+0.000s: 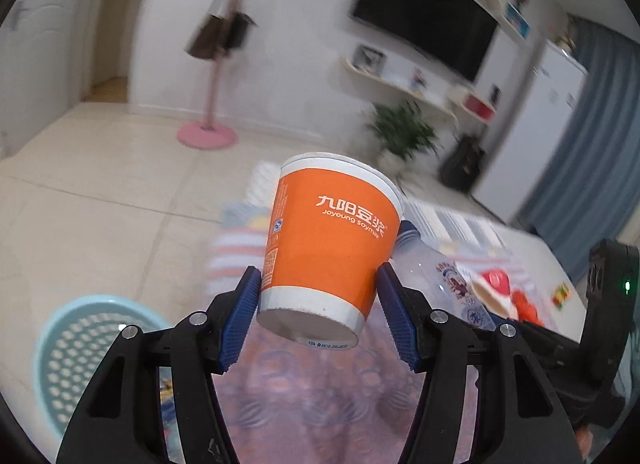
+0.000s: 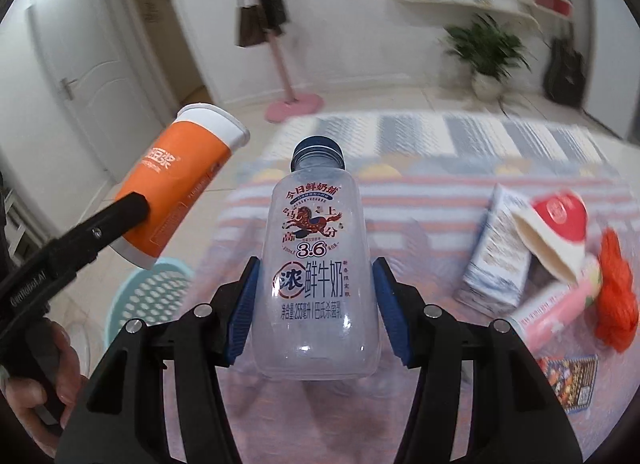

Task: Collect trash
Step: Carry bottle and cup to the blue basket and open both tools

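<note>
My left gripper (image 1: 318,296) is shut on an orange and white paper cup (image 1: 332,232), held in the air above the table. The cup also shows in the right wrist view (image 2: 180,180), at the left. My right gripper (image 2: 314,296) is shut on an empty clear plastic milk bottle (image 2: 316,264) with a blue cap, held above the table. The bottle shows in the left wrist view (image 1: 444,276), just right of the cup. A light blue perforated basket (image 1: 84,348) stands on the floor at the lower left; it also shows in the right wrist view (image 2: 148,296).
On the patterned tablecloth (image 2: 420,200) at the right lie a milk carton (image 2: 496,260), a tipped red and white cup (image 2: 556,232), a pink box (image 2: 556,312), an orange net (image 2: 616,292) and a printed packet (image 2: 572,384). A pink coat stand (image 2: 292,100) and a plant (image 2: 484,52) stand beyond.
</note>
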### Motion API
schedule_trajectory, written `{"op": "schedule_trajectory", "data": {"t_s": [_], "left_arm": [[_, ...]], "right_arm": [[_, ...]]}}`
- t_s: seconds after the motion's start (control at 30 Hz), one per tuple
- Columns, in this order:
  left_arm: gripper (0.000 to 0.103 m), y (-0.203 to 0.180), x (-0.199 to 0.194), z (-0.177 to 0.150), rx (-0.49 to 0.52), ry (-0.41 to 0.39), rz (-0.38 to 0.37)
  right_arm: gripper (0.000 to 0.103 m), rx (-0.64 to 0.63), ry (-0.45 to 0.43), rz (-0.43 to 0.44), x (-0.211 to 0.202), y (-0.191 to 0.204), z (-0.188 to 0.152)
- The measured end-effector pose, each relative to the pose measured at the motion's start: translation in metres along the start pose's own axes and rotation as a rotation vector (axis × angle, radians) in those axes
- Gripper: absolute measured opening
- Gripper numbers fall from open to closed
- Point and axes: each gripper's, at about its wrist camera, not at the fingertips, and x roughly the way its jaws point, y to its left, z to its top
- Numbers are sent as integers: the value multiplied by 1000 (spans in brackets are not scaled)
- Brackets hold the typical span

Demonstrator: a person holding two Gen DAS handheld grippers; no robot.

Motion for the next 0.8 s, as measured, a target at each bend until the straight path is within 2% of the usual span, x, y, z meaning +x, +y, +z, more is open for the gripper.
{"op": "schedule_trajectory", "data": {"t_s": [0.1, 0.2, 0.33, 0.47, 0.6, 0.8], "left_arm": [[58, 23, -29, -3, -87, -41, 70], [58, 62, -53, -12, -228, -66, 152], [58, 111, -75, -25, -373, -94, 181], [58, 149, -91, -39, -469, -103, 238], [58, 176, -94, -49, -515, -41, 321], [58, 209, -84, -56, -586, 65, 350]], "right_arm": [[53, -52, -17, 54, -5, 31, 7], [53, -111, -22, 107, -5, 70, 8], [53, -196, -15, 172, 0, 122, 0], [53, -253, 13, 213, 12, 164, -11], [53, -269, 58, 233, 34, 190, -21], [53, -279, 161, 220, 74, 214, -38]]}}
